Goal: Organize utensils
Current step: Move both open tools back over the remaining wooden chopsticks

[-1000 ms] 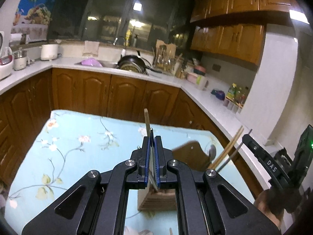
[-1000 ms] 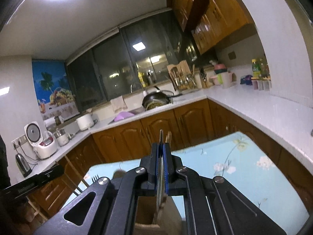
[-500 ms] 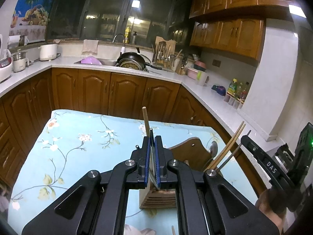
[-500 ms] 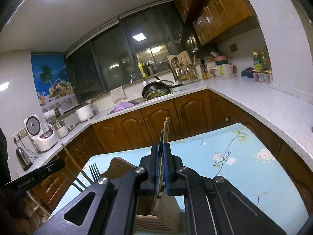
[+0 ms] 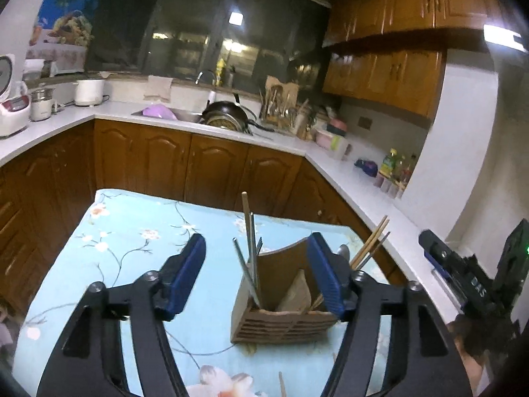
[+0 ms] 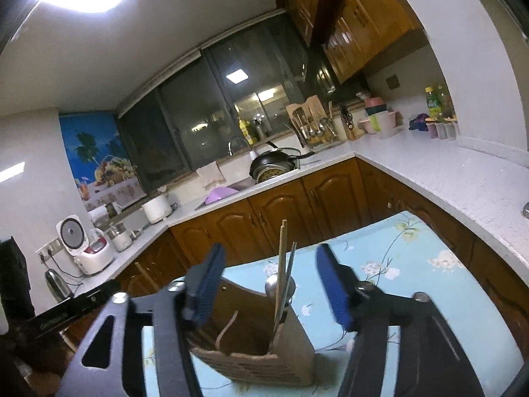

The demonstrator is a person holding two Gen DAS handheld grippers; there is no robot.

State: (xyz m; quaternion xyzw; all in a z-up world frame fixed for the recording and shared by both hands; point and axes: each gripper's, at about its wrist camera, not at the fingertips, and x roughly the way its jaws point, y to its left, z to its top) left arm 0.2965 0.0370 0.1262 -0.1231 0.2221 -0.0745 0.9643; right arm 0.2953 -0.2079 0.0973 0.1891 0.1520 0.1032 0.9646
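A: Holder: wooden, upright on the surface, toward its right edge. Chopsticks and a spoon stand in its compartments.

B: Fingers?

A: Left gripper spread wide, nothing held. Right gripper likewise wide and empty. Both hang just over the holder.

B: Step in hand?

A: Judged as a release: utensils are seated, both grippers free. One wooden stick lies loose at the near edge. The next move likely calls for lifting clear without knocking the upright handles, then fetching that stick.

B: Markings?

A: "DAS" is legible on the right gripper's body in the left view. Lettering on the left gripper in the right view is too blurred to read.
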